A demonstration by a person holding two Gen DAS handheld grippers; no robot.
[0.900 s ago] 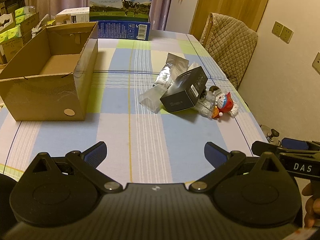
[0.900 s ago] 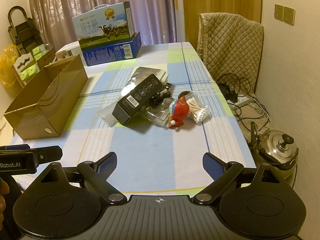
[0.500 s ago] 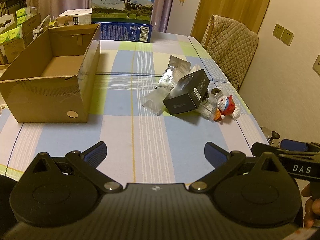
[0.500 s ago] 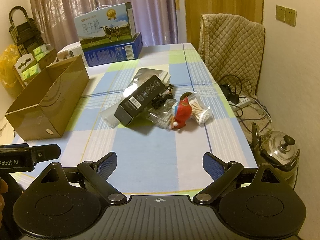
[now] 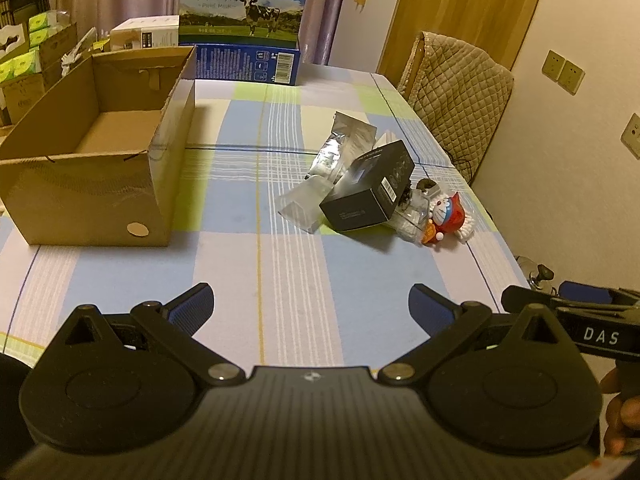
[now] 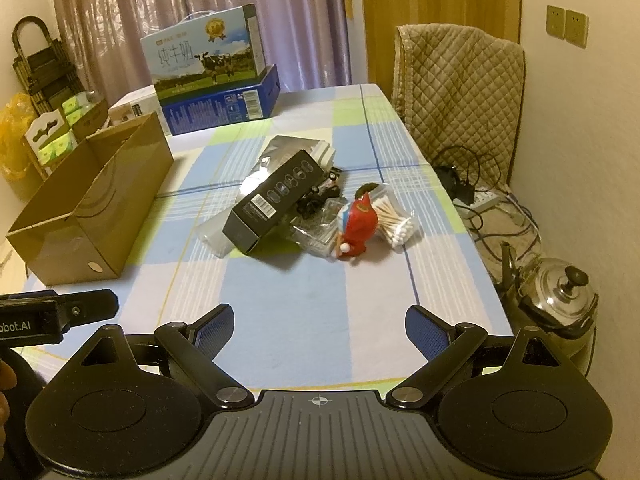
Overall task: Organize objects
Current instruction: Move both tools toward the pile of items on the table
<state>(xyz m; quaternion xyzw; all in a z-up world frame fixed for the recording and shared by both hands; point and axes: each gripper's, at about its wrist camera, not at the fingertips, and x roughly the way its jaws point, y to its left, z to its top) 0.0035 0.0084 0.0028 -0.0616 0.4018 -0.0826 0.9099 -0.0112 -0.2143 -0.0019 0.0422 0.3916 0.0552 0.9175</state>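
Note:
A pile lies mid-table: a black box (image 5: 370, 192) (image 6: 276, 200), silver foil bags (image 5: 344, 148) (image 6: 288, 148), a clear plastic bag (image 5: 304, 204), a red and blue Doraemon toy (image 5: 446, 216) (image 6: 358, 226) and a bag of cotton swabs (image 6: 396, 222). An open, empty cardboard box (image 5: 100, 156) (image 6: 88, 208) stands at the left. My left gripper (image 5: 310, 312) is open and empty above the near table edge. My right gripper (image 6: 320, 328) is open and empty, also near the front edge, short of the pile.
Milk cartons (image 5: 244, 20) (image 6: 212, 68) stand at the table's far end. A quilt-covered chair (image 5: 456, 92) (image 6: 456, 88) is at the right side. A metal kettle (image 6: 556, 292) and cables (image 6: 480, 196) lie on the floor right of the table.
Both grippers have drawn back and risen slightly, so the pile and box look a little farther away. Both stay open. Nothing on the table has moved.

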